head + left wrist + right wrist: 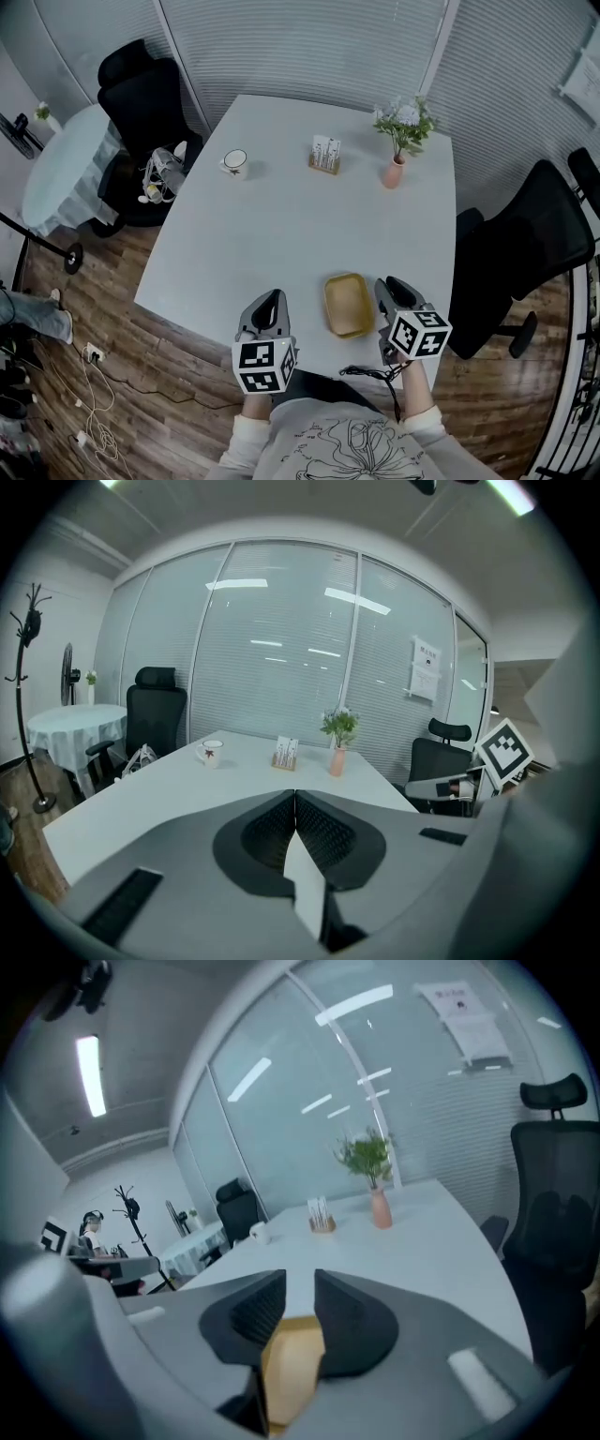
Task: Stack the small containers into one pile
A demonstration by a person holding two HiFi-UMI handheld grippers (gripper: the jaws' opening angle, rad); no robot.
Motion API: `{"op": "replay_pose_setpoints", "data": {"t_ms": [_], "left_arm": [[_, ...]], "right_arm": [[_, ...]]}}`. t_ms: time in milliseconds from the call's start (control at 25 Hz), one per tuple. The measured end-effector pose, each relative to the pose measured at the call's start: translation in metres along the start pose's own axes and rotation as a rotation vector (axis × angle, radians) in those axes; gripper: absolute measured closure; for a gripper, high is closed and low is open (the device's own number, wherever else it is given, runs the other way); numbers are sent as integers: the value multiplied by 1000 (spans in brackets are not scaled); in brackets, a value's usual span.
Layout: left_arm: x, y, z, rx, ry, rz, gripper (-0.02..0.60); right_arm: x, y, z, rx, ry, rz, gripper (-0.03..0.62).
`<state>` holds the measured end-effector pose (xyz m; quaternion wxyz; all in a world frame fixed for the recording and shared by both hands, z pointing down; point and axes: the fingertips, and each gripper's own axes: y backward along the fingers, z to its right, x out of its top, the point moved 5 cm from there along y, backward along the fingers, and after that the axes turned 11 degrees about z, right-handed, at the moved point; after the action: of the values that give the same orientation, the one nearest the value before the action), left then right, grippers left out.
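Observation:
A shallow yellow container (346,304) lies on the white table (281,234) near its front edge. My right gripper (382,283) stands just to its right, jaws apart. In the right gripper view the yellow container (292,1368) shows low in the gap of the right gripper (300,1281), and the pads do not press on it. Left of the container, my left gripper (275,294) hovers at the table's front edge. In the left gripper view the left gripper (295,795) has its jaws closed tip to tip with nothing held.
At the table's far side stand a white mug (234,162), a card holder (325,154) and a pink vase with flowers (395,171). Black office chairs stand at the right (525,248) and far left (145,98). A round clothed table (61,169) is at left.

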<state>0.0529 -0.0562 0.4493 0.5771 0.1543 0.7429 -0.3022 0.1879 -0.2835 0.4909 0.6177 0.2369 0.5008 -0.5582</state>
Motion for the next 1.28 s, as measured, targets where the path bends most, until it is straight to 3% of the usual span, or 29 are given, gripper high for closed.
{"op": "replay_pose_setpoints", "data": {"t_ms": [40, 160, 320, 480, 840, 1280], "left_arm": [[8, -2, 1, -10, -6, 18, 574], [36, -7, 5, -47, -37, 81, 574], [69, -14, 12, -80, -85, 159, 574], [92, -20, 20, -118, -95, 211, 574], [126, -15, 23, -102, -154, 304, 574], [125, -5, 19, -89, -128, 316, 574]], "right_arm": [[16, 4, -7, 5, 20, 69, 513], [54, 12, -26, -6, 120, 196, 537], [83, 17, -44, -53, 234, 298, 583], [98, 21, -56, -74, 284, 358, 583], [129, 35, -60, -147, 240, 504, 583], [131, 38, -73, -145, 250, 500, 583]]}}
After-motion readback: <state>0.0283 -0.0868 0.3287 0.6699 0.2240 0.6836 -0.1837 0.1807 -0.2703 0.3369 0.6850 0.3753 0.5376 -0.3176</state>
